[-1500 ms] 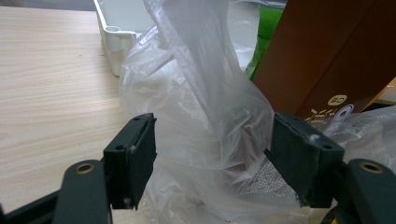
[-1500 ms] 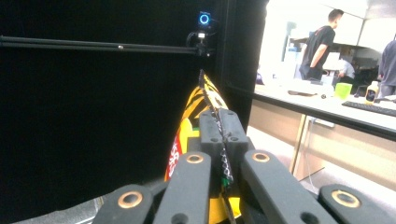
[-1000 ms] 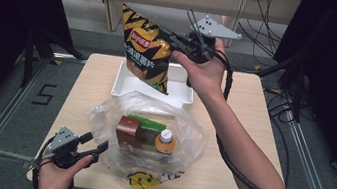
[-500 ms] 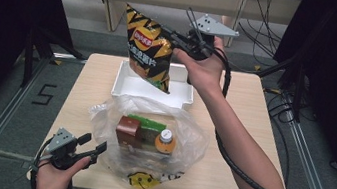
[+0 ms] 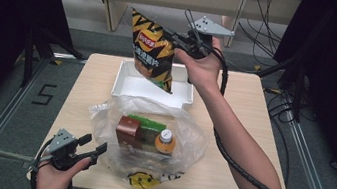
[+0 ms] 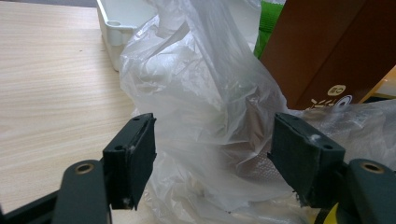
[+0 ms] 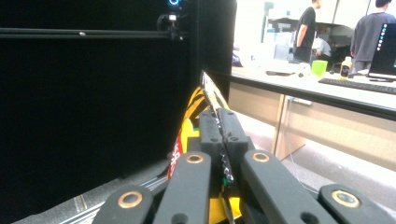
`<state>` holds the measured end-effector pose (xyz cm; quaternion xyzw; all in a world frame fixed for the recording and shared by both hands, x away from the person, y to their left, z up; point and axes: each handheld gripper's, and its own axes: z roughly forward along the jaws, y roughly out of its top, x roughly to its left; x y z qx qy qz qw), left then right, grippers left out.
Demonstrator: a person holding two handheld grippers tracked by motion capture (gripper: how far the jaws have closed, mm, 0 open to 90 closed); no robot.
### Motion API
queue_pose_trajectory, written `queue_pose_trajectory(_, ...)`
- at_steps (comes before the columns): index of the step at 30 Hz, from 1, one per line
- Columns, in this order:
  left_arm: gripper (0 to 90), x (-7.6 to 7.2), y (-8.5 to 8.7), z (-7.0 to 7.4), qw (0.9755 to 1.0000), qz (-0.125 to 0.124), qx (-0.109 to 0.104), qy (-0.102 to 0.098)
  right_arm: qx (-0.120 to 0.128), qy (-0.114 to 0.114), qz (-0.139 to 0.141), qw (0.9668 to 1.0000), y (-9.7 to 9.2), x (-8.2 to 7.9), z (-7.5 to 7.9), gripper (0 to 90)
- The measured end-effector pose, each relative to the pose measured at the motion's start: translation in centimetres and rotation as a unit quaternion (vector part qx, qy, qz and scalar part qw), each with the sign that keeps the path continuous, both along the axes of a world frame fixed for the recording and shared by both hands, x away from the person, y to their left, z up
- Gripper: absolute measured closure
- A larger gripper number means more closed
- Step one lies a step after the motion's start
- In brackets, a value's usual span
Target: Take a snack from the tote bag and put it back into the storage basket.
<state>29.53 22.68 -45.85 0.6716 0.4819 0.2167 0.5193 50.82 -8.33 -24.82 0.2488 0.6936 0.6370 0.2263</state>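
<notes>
A crisp bag (image 5: 153, 52) is gripped by its edge in the right gripper (image 5: 180, 39), hung above the white tray (image 5: 125, 85), probably for dropping in. The left gripper (image 5: 92, 148) is held open beside the plastic bag (image 5: 102, 115), nothing clamped.

A tray (image 5: 130, 86) is set at the far middle of the table (image 5: 247, 131), and a plastic bag (image 5: 195, 139) is laid just in front of it. Inside the bag, a box (image 5: 128, 128) is placed left of a bottle (image 5: 165, 140). A chip bag (image 5: 151, 51) is held above the tray by the right gripper (image 5: 177, 40). The left gripper (image 5: 90, 146) is kept just left of the plastic bag's near corner.
</notes>
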Motion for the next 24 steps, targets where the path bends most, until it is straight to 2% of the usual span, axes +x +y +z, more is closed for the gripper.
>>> queue_pose_trajectory(10,30.7,-0.1,0.1,0.0,1.0,0.004,-0.004,0.002,-0.008,0.022,-0.017,0.9996,0.0,2.0,-1.3,90.0)
queue_pose_trajectory(14,30.7,0.0,0.1,0.0,1.0,0.004,-0.004,0.001,-0.01,0.021,-0.019,0.9995,-0.1,2.8,-1.6,90.0)
queue_pose_trajectory(15,30.7,-0.1,0.1,0.0,1.0,0.004,-0.004,0.001,-0.009,0.028,-0.021,0.9993,-0.1,2.8,-1.7,90.0)
queue_pose_trajectory(24,30.6,-0.1,0.1,0.0,1.0,0.004,-0.001,0.002,-0.014,0.035,-0.03,0.9988,-0.1,3.8,-2.4,90.0)
